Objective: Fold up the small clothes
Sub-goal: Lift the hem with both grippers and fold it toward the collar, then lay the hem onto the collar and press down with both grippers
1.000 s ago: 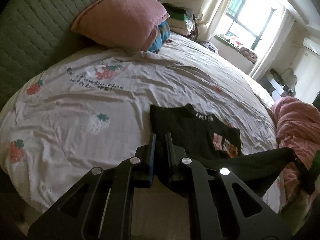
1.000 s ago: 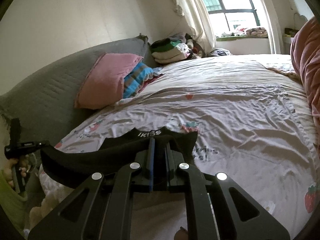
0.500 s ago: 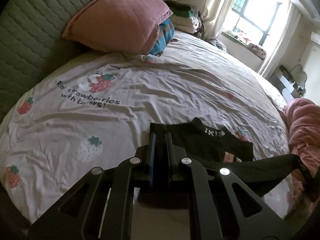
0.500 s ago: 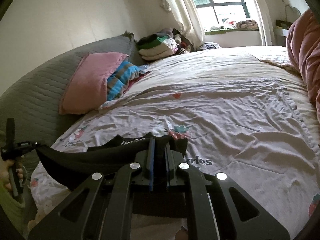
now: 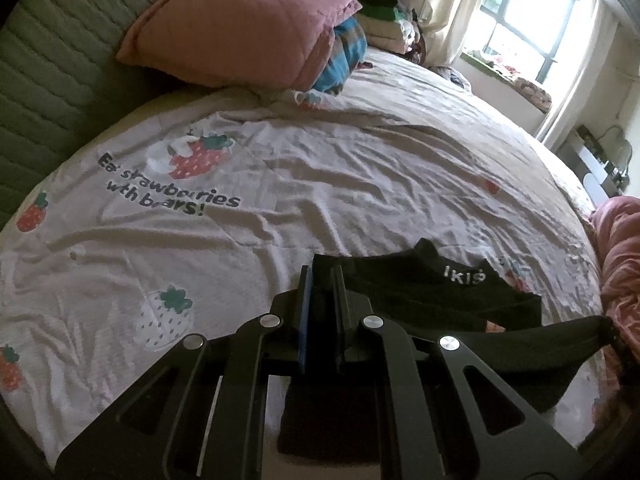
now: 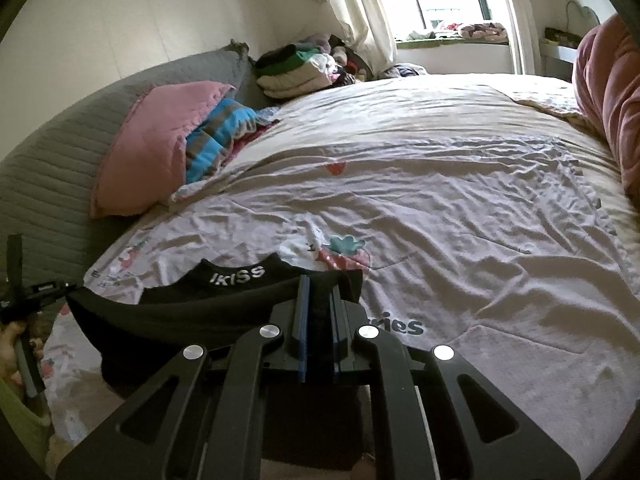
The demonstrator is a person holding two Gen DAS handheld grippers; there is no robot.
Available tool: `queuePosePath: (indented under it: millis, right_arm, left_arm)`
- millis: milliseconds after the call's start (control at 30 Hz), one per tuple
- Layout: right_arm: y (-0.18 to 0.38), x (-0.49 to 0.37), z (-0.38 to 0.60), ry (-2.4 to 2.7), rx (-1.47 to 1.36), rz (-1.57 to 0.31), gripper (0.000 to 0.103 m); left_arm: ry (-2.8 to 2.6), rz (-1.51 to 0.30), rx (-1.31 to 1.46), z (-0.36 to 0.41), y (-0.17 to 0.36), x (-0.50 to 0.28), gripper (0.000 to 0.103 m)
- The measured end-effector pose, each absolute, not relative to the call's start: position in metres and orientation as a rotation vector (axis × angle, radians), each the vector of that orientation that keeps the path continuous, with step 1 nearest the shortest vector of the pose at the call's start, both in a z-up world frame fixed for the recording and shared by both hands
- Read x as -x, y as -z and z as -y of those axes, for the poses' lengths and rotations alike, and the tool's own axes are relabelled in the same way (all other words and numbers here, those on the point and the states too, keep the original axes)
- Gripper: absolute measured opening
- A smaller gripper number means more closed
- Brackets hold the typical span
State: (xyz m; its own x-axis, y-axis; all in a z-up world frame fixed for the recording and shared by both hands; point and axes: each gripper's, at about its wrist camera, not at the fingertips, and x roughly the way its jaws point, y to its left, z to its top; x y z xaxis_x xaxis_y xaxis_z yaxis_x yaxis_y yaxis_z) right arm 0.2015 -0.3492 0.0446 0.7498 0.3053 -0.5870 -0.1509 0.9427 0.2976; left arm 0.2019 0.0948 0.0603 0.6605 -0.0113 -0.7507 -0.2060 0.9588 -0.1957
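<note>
A small black garment (image 5: 424,296) with a white "IKISS" waistband (image 6: 238,275) lies partly on the strawberry-print sheet (image 5: 280,184). Its near edge is lifted and stretched between my two grippers. My left gripper (image 5: 322,276) is shut on the garment's left corner. My right gripper (image 6: 320,288) is shut on the right corner. From the left wrist view the black cloth runs off to the right, to where the other gripper (image 5: 614,336) pinches it. In the right wrist view the left gripper (image 6: 38,290) shows at the far left edge, with the cloth taut up to it.
A pink pillow (image 5: 240,24) and a blue striped cloth (image 5: 344,56) lean on the green quilted headboard (image 5: 48,80). A pile of folded clothes (image 6: 296,68) sits at the far corner by the window. A pink blanket (image 6: 604,92) is bunched along the bed's right side.
Both grippers moved forward and down over the bed with the black garment. The lifted edge came closer to the waistband and now covers most of the coloured print.
</note>
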Motion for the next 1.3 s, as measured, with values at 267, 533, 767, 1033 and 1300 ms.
queuePosePath:
  millis: [267,533,767,1033,1300]
  right_arm:
    - [-0.024,-0.224,0.34,-0.203,-0.215,-0.731,0.008]
    - [-0.012,-0.228,0.341,-0.125,-0.168,-0.707,0.035]
    - [-0.014,-0.2,0.339,-0.181,-0.126,-0.669,0.031]
    - [0.013,-0.179,0.303,-0.309,-0.019,-0.787,0.016]
    - [0.054,-0.215,0.278,-0.256,0.067,-0.92,0.013]
  left_arm:
    - [-0.112,-0.861,0.283,-0.097,-0.041,-0.216,0.004]
    - [-0.129,-0.791,0.278,-0.1,-0.045,-0.209,0.009]
    - [-0.103,-0.787,0.221,-0.092,-0.036,-0.191,0.009]
    - [-0.026,-0.89,0.107,-0.064,0.011,-0.166,0.007]
    - [-0.042,-0.93,-0.009,-0.047,0.032,-0.185,0.007]
